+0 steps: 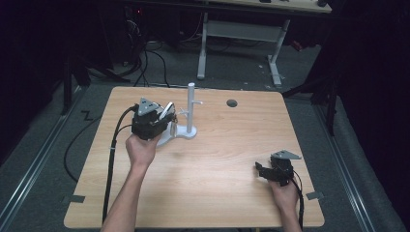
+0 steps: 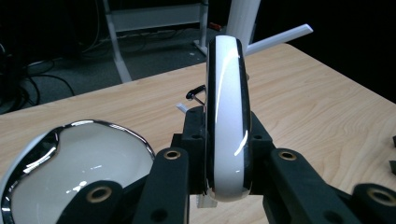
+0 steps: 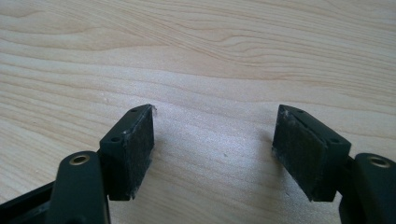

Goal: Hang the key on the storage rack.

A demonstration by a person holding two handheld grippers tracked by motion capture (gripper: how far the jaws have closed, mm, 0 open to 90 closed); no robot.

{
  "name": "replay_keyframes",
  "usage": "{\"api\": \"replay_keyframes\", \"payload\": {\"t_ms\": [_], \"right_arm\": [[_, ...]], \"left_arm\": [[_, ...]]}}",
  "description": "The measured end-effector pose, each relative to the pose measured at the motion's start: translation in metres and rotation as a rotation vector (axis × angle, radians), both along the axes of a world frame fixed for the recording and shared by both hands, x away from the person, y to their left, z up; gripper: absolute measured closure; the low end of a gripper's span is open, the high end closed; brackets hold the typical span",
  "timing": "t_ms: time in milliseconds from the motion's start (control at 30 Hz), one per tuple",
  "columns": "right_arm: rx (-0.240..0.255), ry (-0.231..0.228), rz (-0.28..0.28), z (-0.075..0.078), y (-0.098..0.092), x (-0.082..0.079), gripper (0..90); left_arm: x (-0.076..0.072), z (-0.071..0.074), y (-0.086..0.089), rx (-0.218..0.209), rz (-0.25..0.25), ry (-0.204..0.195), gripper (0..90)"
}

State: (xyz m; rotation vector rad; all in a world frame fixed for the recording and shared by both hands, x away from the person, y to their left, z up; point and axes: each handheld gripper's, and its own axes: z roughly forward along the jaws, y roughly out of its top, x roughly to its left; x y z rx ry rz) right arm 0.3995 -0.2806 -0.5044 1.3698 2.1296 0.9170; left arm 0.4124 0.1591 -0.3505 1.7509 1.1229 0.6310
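Bracelet [image 2: 227,116] upright between pads | left gripper [image 2: 226,158] clamped on it | beside white stand [image 1: 190,113]

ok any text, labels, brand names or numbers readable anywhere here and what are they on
None: no readable text anywhere.
The white bangle clamped in the left gripper: glossy, no print.
The white stand and the wooden table: blank.
The right gripper, open over the table: no marking on its pads.
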Motion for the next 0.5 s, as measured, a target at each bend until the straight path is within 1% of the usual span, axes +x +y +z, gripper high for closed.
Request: {"api": "replay_keyframes", "payload": {"t_ms": [67, 200, 267, 367, 500], "right_arm": [[0.000, 0.000, 0.000, 0.0000, 0.0000, 0.0000, 29.3], [0.000, 0.000, 0.000, 0.0000, 0.0000, 0.0000, 29.4], [0.000, 0.000, 0.000, 0.0000, 0.0000, 0.0000, 29.3], [0.000, 0.000, 0.002, 0.0000, 0.0000, 0.0000, 29.3], [0.001, -0.001, 0.002, -0.0001, 0.0000, 0.0000, 29.3]], "left_arm": [[0.0017, 0.0014, -0.0005, -0.009, -0.003, -0.002, 76.1], [0.0045, 0.0053, -0.0011, -0.001, -0.003, -0.003, 76.1], [0.0054, 0.0067, 0.0002, -0.017, -0.005, -0.003, 76.1], [0.0062, 0.0084, 0.0001, -0.025, -0.005, -0.007, 76.1], [0.0086, 0.0105, -0.0024, -0.014, -0.013, -0.003, 76.1]]}}
